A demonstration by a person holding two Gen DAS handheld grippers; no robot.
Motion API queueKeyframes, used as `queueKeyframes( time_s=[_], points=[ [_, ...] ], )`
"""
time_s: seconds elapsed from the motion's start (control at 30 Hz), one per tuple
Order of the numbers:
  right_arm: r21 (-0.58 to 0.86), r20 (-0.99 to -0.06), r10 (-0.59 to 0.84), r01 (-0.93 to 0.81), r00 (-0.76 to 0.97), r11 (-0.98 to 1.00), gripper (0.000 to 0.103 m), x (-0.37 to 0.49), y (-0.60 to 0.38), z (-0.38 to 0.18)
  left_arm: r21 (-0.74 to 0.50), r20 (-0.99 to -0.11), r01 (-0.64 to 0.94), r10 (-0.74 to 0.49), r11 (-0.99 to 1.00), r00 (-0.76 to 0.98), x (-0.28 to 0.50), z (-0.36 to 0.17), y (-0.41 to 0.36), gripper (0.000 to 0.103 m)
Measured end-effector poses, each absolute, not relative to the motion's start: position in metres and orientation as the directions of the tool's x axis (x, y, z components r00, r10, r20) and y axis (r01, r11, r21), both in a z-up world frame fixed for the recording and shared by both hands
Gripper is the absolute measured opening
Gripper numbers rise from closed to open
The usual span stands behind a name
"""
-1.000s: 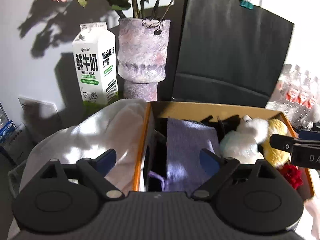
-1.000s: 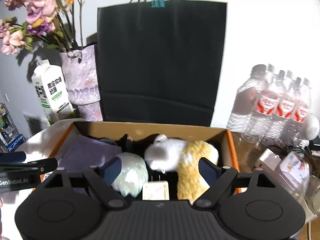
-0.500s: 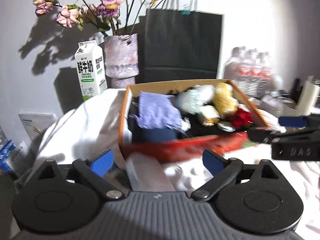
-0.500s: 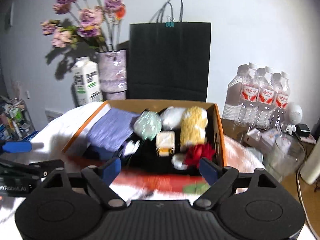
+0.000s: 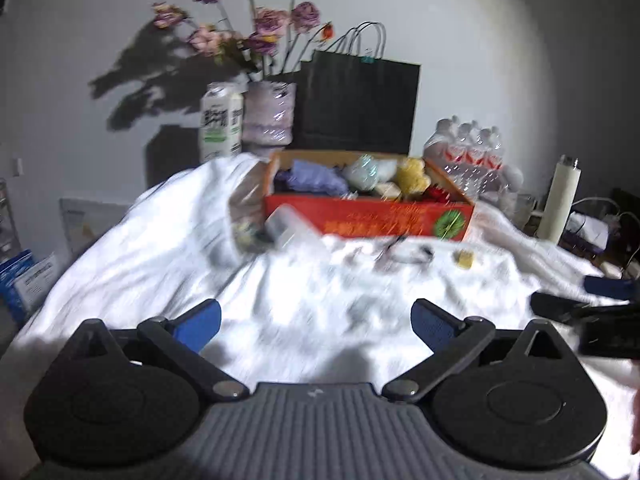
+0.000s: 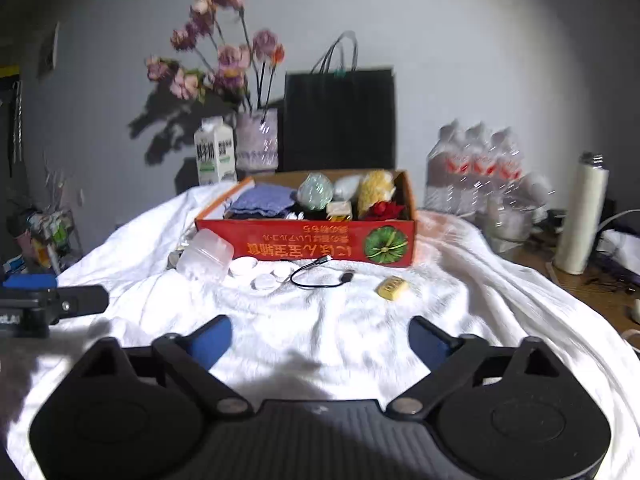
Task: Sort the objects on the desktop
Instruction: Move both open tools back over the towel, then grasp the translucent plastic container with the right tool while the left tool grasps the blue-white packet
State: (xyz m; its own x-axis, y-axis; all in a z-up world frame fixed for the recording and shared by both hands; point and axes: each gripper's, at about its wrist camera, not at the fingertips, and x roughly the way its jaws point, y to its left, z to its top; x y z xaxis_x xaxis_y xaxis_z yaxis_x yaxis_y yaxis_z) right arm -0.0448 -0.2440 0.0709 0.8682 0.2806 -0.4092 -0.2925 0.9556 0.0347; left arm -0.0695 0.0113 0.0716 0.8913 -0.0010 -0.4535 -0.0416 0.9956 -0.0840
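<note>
Box: the red cardboard box (image 6: 308,246) sits at the back of the white cloth (image 6: 460,292) that covers the tabletop; it serves as the landmark and, by my reading, as the sorting bin, since it already holds a purple knit cloth (image 6: 262,200), a pale green ball (image 6: 316,192), a yellow fluffy thing (image 6: 374,190) and a red flower (image 6: 386,210).
Loose things: a clear plastic container (image 6: 206,256) lies tilted just in front of the box's left corner; white round lids (image 6: 256,274) lie beside it; a black cable (image 6: 320,276) curls in front of the box's middle; a small yellow block (image 6: 393,288) lies in front of its right end, all apart from the box.
Left gripper (image 5: 316,320): jaws have just been opening and are spread wide, nothing between them; well in front of the box.
Right gripper (image 6: 320,338): jaws likewise just opening, spread wide and empty; well in front of the box, aimed roughly at the cable.
Why: both stand back and wide, likely to pick a next loose thing.
Behind the box: milk carton (image 6: 214,152), vase of flowers (image 6: 256,140), black paper bag (image 6: 340,120).
</note>
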Motion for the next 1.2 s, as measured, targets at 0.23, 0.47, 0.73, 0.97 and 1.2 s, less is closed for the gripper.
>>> queueKeyframes(
  time_s=[0.23,0.47,0.73,0.97,1.2],
  points=[
    [0.035,-0.399,0.312,-0.326,0.862,0.945,0.099,-0.071,-0.226,0.049,-0.072,-0.504,-0.085,0.037,0.994,0.863,-0.072,0.050,0.020,0.103],
    [0.030,-0.405,0.341,-0.361,0.848,0.932,0.098,-0.054,-0.216,0.052,-0.090,-0.485,-0.082,0.029,0.992,0.874,-0.054,0.051,0.031,0.100],
    [0.149,-0.424,0.492,-0.478,0.760,0.866,0.093,0.014,-0.180,0.069,-0.113,-0.450,-0.080,0.021,0.990,0.893,0.010,0.072,0.081,0.077],
    [0.435,-0.445,0.632,-0.464,0.634,0.772,0.090,0.129,-0.129,0.056,-0.273,-0.567,-0.058,-0.112,0.960,0.816,0.121,0.054,0.118,0.060],
    [0.545,-0.514,0.645,-0.366,0.565,0.755,0.078,0.187,-0.097,0.021,-0.371,-0.635,-0.104,-0.171,0.923,0.754,0.170,0.024,0.123,0.034]
  ],
)
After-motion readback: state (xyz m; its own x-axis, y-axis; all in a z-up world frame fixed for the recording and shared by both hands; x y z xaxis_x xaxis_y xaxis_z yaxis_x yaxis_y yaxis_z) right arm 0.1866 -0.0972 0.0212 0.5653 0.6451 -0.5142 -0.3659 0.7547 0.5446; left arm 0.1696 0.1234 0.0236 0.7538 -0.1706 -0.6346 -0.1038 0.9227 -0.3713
